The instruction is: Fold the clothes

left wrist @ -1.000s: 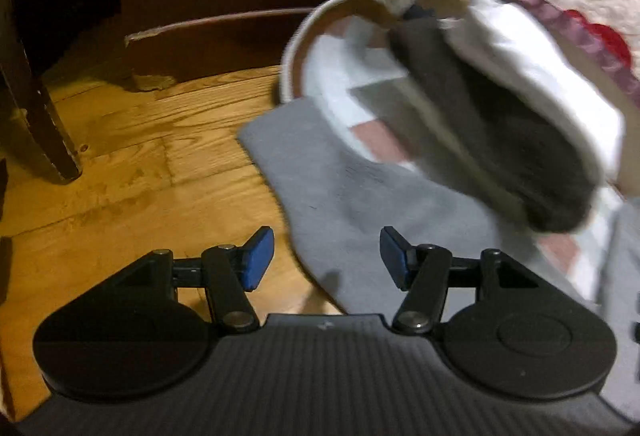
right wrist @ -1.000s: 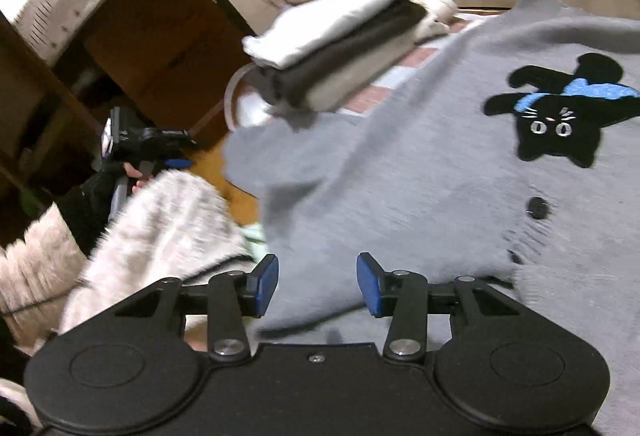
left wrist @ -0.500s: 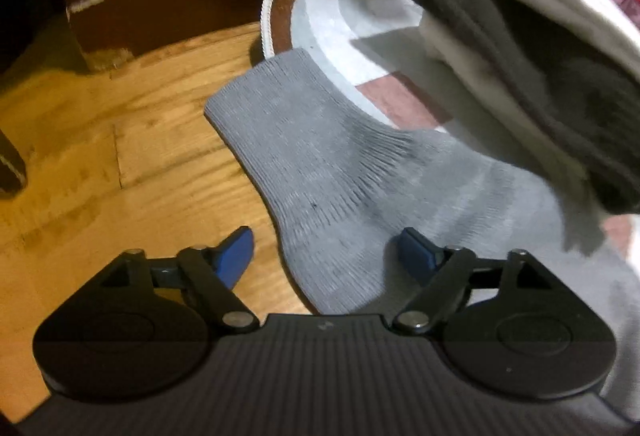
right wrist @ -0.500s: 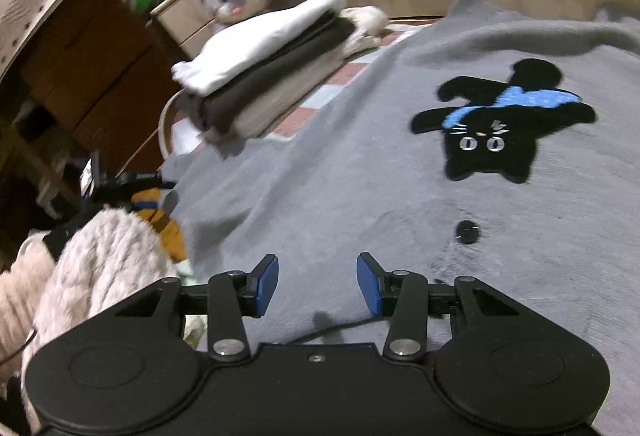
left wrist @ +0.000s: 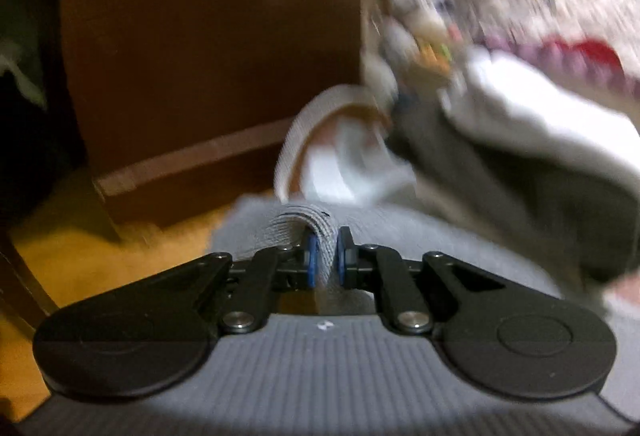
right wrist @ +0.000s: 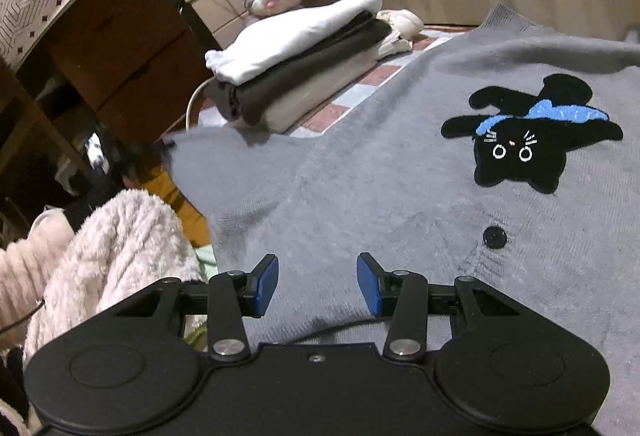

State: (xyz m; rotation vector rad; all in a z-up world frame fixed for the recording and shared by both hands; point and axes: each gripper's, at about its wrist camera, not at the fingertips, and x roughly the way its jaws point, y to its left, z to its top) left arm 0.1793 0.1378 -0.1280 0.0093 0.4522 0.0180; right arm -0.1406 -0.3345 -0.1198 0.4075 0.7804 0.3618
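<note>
The grey knit cardigan point(right wrist: 360, 172) lies spread flat on the floor mat, its sleeve running out toward the left of the right wrist view, the body with the black cat patch point(right wrist: 528, 140) to the right. The left gripper point(left wrist: 325, 256) is closing, its blue pads pinching the ribbed sleeve cuff point(left wrist: 304, 226), which bunches up between them. The right gripper point(right wrist: 318, 282) hangs half spread over the cardigan, holding nothing. A stack of folded clothes point(right wrist: 304, 60) sits beyond.
</note>
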